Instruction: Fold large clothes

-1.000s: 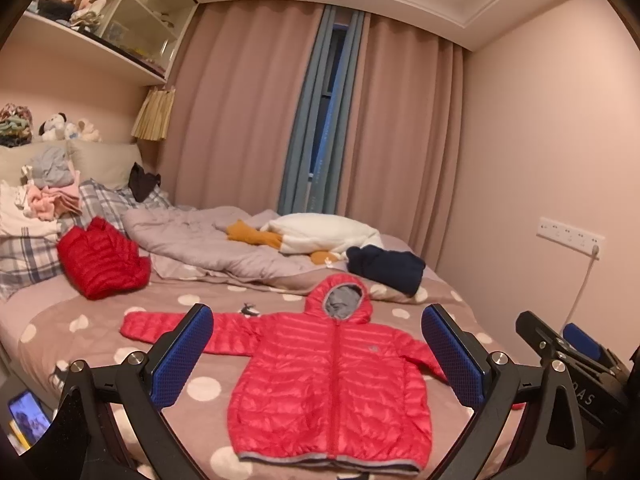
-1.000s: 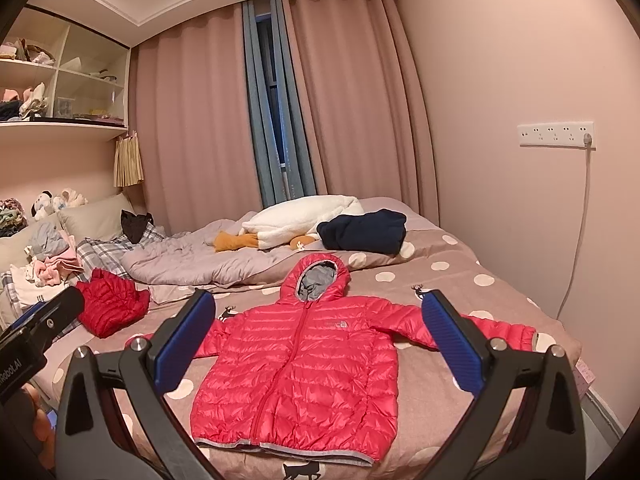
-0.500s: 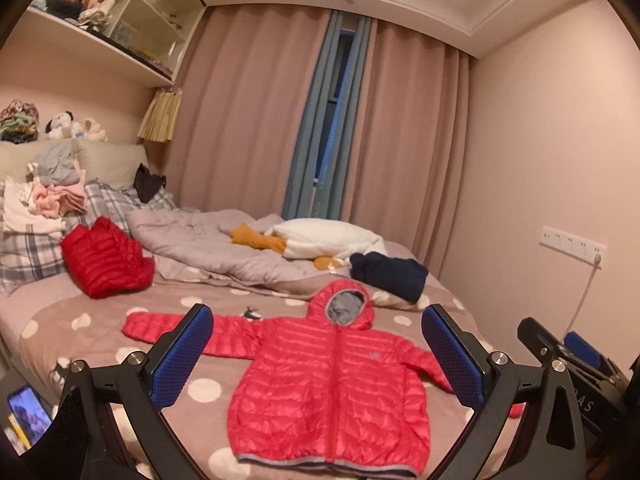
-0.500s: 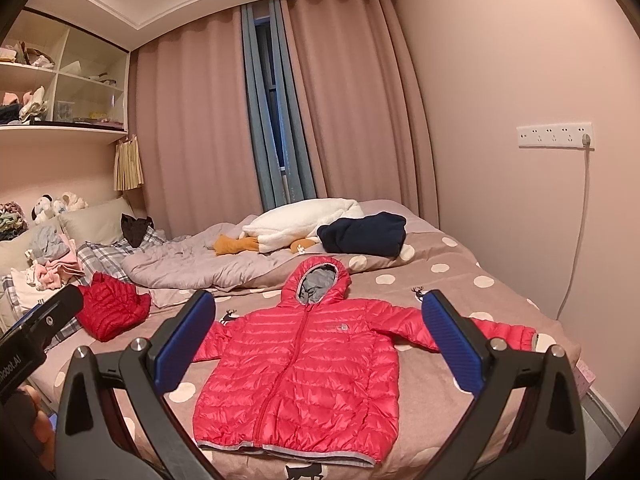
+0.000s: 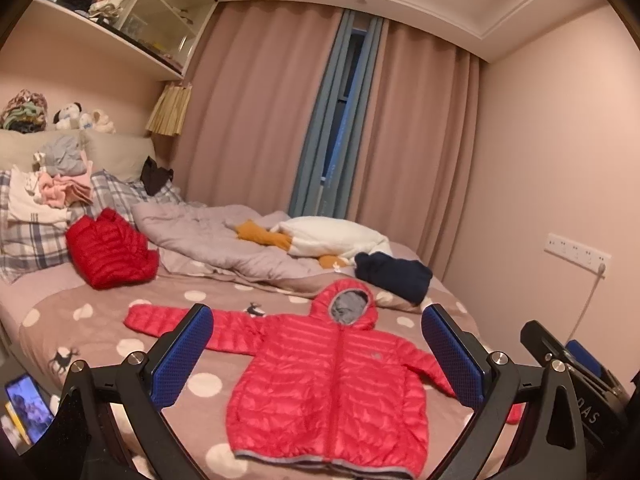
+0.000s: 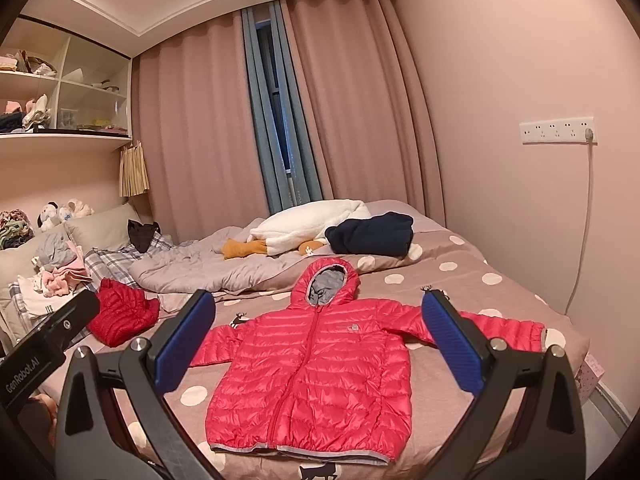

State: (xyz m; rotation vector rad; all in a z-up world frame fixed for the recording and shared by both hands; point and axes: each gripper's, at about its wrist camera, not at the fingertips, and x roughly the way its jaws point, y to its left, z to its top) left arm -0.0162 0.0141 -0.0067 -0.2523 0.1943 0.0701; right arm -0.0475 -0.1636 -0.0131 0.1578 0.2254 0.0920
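A red hooded puffer jacket (image 5: 332, 392) (image 6: 316, 376) lies flat and zipped on the dotted bedspread (image 5: 96, 332), front up, both sleeves spread out, hood toward the far side. My left gripper (image 5: 316, 356) hovers open in front of it, well back from the bed's near edge, blue pads wide apart and nothing between them. My right gripper (image 6: 316, 344) is also open and empty, held off the bed at a similar distance. Each gripper's body shows at the edge of the other's view.
A second red puffer jacket (image 5: 108, 254) lies crumpled at the left, near plaid pillows with a clothes pile (image 5: 60, 184). A grey duvet (image 5: 216, 240), a white plush toy (image 5: 332, 236) and a folded navy garment (image 5: 394, 276) lie behind. A wall with sockets (image 6: 558, 132) runs on the right.
Both views have shifted slightly; the jacket sits a little lower in the frames. Both grippers stay open and nothing on the bed has moved.
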